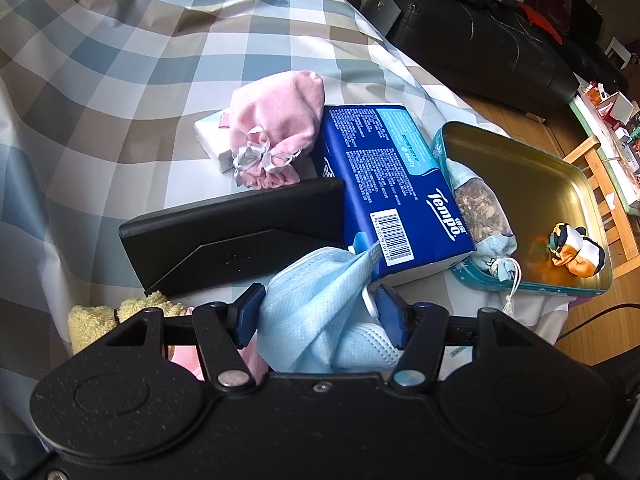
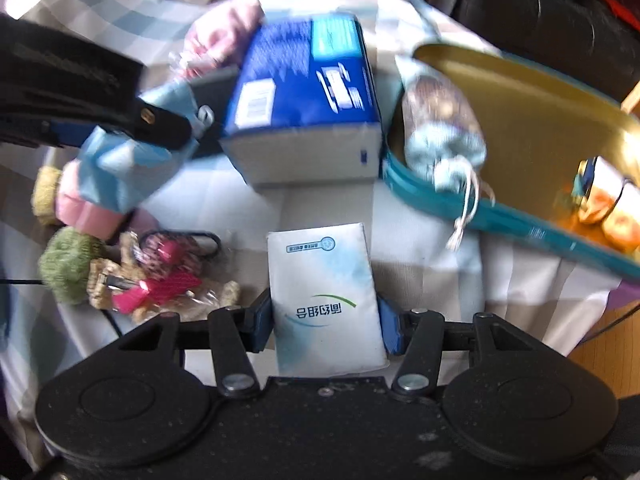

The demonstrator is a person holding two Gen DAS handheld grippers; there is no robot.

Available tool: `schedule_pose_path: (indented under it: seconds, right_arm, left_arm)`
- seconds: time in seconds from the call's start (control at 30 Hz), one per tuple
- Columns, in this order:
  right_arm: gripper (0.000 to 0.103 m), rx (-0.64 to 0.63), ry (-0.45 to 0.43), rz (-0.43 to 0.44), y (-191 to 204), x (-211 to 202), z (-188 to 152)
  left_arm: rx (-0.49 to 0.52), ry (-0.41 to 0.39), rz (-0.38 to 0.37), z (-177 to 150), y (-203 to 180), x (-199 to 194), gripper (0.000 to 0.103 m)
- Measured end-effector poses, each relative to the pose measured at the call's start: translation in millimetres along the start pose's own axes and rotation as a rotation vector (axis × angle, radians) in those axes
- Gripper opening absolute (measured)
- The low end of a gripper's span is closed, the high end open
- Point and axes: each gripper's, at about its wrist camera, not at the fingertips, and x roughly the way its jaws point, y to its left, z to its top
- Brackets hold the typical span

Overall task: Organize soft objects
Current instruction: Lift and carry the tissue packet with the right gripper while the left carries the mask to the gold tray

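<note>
From the left wrist, the left hand-held gripper (image 1: 316,314) is closed on a bunched light-blue face mask (image 1: 316,300), held clear of the checked cloth (image 1: 120,80) of the desk, probably to carry it to the tin (image 1: 532,184) at the right. That open, gold-lined tin already holds a dried-flower sachet (image 1: 484,216) at its near-left edge and a small orange-and-navy cloth bundle (image 1: 576,250). A blue tissue pack (image 1: 384,188) leans against the tin's left side, a pink drawstring pouch (image 1: 276,128) lies farther off, and a black case (image 1: 236,232) lies near. A dark sofa (image 1: 480,40) and wooden floor lie beyond.

From the right wrist, blurred by motion, the right hand-held gripper (image 2: 326,324) grips a small white tissue packet (image 2: 324,300) by its sides, seemingly also bound for the tin (image 2: 520,120). Loose knitted pieces (image 2: 68,264) wait at the near left
</note>
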Motion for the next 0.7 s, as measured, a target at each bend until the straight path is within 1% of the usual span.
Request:
schedule_pose_path:
  seconds: [0.07,0.17,0.23,0.37,0.5,0.6,0.7]
  right_arm:
    - [0.052,-0.014,-0.064,0.029,0,-20,2]
    - [0.052,0.007,-0.147,0.082,-9,-51,16]
    - [0.052,0.018,-0.207,0.087,-21,-71,27]
    - [0.052,0.051,-0.320,0.045,-55,-107,48]
    - [0.053,0.115,-0.414,-0.031,-99,-133,69]
    - [0.053,0.184,-0.449,-0.077,-129,-141,82]
    - [0.053,0.261,-0.456,-0.106,-152,-144,90]
  left_arm:
    - [-0.001,-0.008,-0.003,1,1,-3,0.057]
    - [-0.003,-0.019,-0.005,2,1,-6,0.057]
    - [-0.001,-0.025,0.002,2,0,-8,0.057]
    - [0.006,-0.027,0.002,3,-2,-9,0.057]
    - [0.036,-0.044,0.010,2,-12,-17,0.057]
    - [0.069,-0.063,0.003,4,-25,-28,0.057]
    - [0.114,-0.088,-0.015,12,-43,-42,0.057]
